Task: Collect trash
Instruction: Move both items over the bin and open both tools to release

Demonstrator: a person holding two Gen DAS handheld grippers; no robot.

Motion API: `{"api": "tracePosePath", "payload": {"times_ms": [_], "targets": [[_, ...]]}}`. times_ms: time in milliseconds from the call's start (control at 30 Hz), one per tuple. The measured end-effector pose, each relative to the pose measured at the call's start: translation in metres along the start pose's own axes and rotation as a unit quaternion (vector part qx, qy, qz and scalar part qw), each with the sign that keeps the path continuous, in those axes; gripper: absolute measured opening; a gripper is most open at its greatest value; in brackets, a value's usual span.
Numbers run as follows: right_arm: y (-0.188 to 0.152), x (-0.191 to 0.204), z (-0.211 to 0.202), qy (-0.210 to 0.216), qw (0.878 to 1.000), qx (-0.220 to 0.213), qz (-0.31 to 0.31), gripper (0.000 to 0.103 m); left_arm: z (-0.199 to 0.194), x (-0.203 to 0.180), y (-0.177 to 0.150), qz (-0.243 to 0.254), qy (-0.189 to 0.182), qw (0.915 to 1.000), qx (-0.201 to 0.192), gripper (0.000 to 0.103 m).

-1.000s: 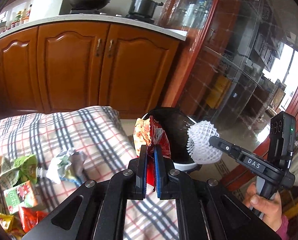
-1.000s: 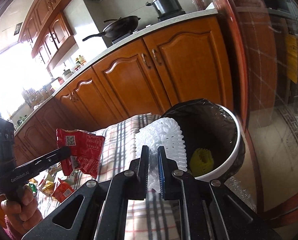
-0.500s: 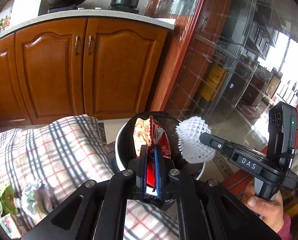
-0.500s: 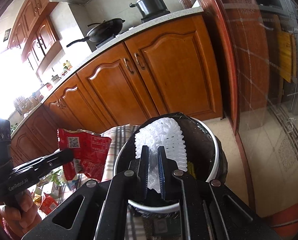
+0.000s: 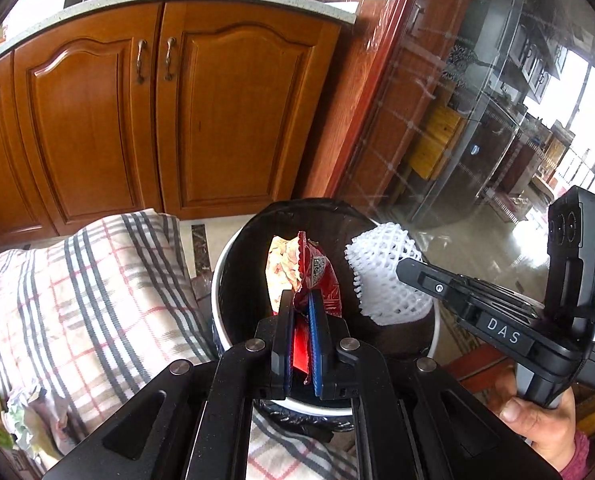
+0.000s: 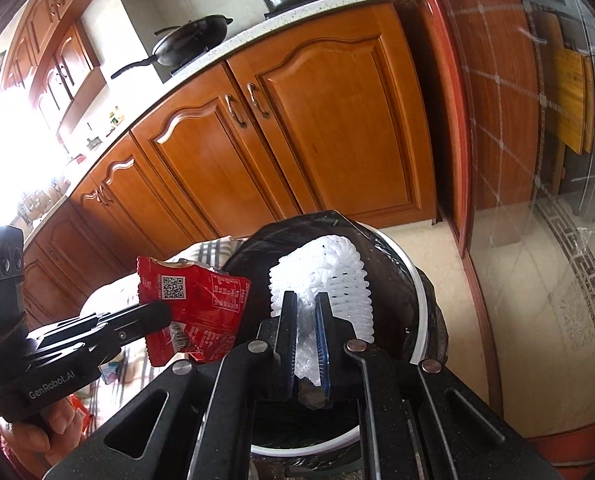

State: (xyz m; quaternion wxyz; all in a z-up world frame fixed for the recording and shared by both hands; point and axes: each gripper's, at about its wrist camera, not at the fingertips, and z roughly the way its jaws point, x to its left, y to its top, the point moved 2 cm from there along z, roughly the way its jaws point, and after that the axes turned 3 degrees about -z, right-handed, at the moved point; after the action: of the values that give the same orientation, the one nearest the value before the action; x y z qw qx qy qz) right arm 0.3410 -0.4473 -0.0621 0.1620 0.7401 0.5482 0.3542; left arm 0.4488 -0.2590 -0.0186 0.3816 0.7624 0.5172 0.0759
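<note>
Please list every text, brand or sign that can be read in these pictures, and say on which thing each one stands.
"DAS": on the side of the right claw, seen from the left wrist.
"GenRobot.AI": on the side of the left claw, seen from the right wrist.
QR code and small print: on the red snack wrapper; the print is too small to read.
Foam net, bin: no text.

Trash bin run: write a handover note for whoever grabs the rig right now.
Left tool: shut on the red snack wrapper, held over the black-lined trash bin.
Right tool: shut on the white foam net, also over the bin.
Done: both pieces picked up and carried to the bin.
Left: release both, then fetch the wrappers lying on the plaid cloth.
</note>
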Motion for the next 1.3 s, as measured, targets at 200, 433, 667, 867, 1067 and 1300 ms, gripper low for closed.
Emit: {"api": "tracePosePath", "payload": {"times_ms": [200, 433, 667, 867, 1067, 1300], "targets": [[0.0, -0.005, 0.007, 0.001, 1.0, 0.009, 0.011, 0.019, 0.007, -0.001, -0.003, 0.001, 0.001, 0.9999, 0.016, 0.017], [-0.001, -0.005, 0.0, -0.001, 1.0, 0.002, 0.018, 0.033, -0.004, 0.002, -0.01, -0.012, 0.002, 0.9999, 0.009, 0.024], [-0.005, 0.004, -0.02, 0.01, 0.999, -0.023, 0.025, 0.07, -0.04, 0.018, -0.036, -0.037, 0.004, 0.9991, -0.02, 0.038], [-0.023, 0.022, -0.034, 0.027, 0.998, -0.036, 0.035, 0.082, -0.076, 0.04, -0.073, -0.074, 0.013, 0.9963, -0.043, 0.05], [-0.044, 0.044, -0.042, 0.045, 0.997, -0.036, 0.043, 0.086, -0.121, 0.056, -0.107, -0.096, 0.038, 0.9924, -0.067, 0.062], [-0.063, 0.075, -0.047, 0.066, 0.997, -0.03, 0.037, 0.087, -0.177, 0.068, -0.148, -0.108, 0.069, 0.987, -0.097, 0.066]]}}
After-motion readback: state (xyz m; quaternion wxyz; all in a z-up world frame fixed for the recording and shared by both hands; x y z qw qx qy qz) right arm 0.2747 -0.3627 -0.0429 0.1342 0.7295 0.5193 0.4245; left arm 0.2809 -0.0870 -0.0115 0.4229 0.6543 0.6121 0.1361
